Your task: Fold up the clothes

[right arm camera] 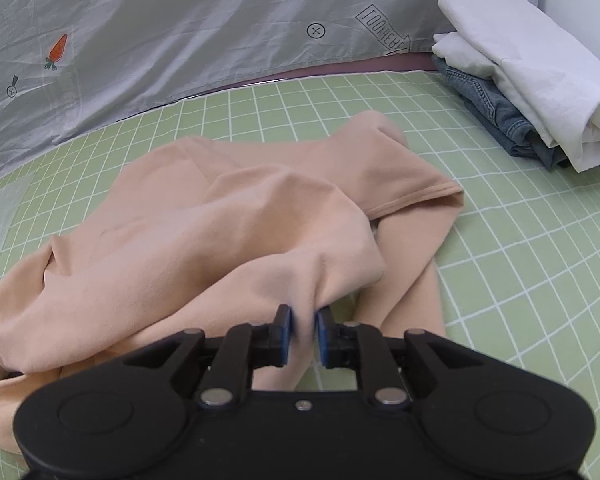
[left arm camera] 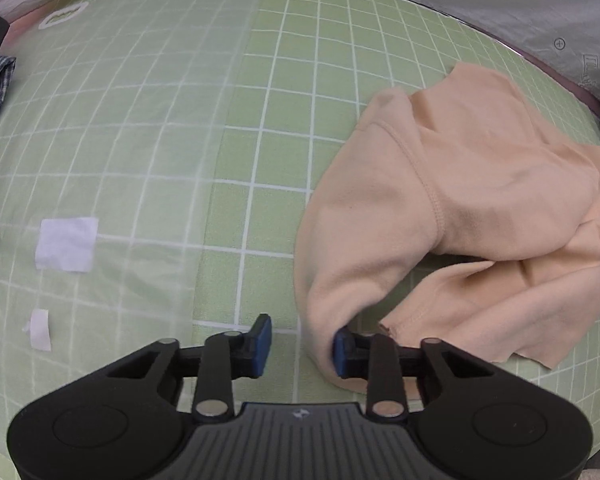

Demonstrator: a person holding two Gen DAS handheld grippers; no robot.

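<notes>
- Green surface [left arm camera: 148,128] ruled with a white grid; crinkled grey sheet [right arm camera: 180,24] with carrot prints behind it.
- Peach garment [right arm camera: 204,232], soft and matte, rumpled in loose folds mid-surface, one stitched hem curling at its far edge.
- Right gripper [right arm camera: 303,338]: blue-padded jaws pinching a bunched fold of the peach fabric.
- Left gripper [left arm camera: 302,346]: jaws spread, right pad touching the garment's near edge.
- Folded white cloth [right arm camera: 536,80] stacked on folded denim [right arm camera: 496,116], far right.
- White paper scraps [left arm camera: 66,243] lying flat at left.
</notes>
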